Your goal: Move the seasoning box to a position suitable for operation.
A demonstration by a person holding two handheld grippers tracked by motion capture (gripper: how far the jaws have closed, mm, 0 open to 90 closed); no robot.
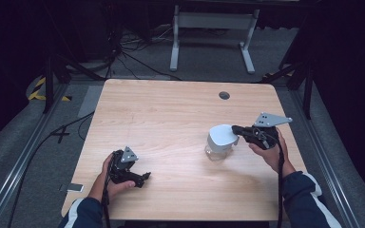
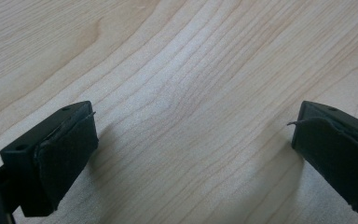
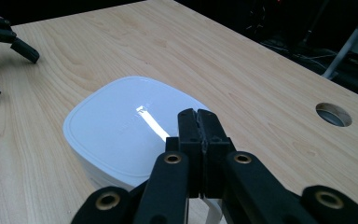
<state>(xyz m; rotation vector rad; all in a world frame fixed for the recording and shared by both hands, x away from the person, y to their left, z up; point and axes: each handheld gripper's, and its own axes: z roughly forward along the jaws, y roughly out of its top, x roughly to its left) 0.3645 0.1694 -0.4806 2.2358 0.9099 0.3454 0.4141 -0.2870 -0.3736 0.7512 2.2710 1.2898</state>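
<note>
A clear container (image 1: 216, 153) stands on the wooden table (image 1: 171, 109), right of the middle. Its white rounded-square lid (image 1: 222, 135) (image 3: 116, 126) sits tilted on top. My right gripper (image 1: 238, 129) (image 3: 198, 126) comes in from the right, its jaws pressed together at the lid's near edge, where a white tab shows beneath them. My left gripper (image 1: 145, 178) (image 2: 191, 154) rests low at the table's front left, open, with bare wood between its pads (image 2: 67, 149). Its fingers (image 3: 25, 50) also appear far off in the right gripper view.
A round cable hole (image 1: 224, 95) (image 3: 333, 114) sits near the table's far edge. Beyond the table stand a white frame (image 1: 212, 35) and loose cables (image 1: 133, 47) on the grey floor. A metal rail (image 1: 24, 156) runs along the left side.
</note>
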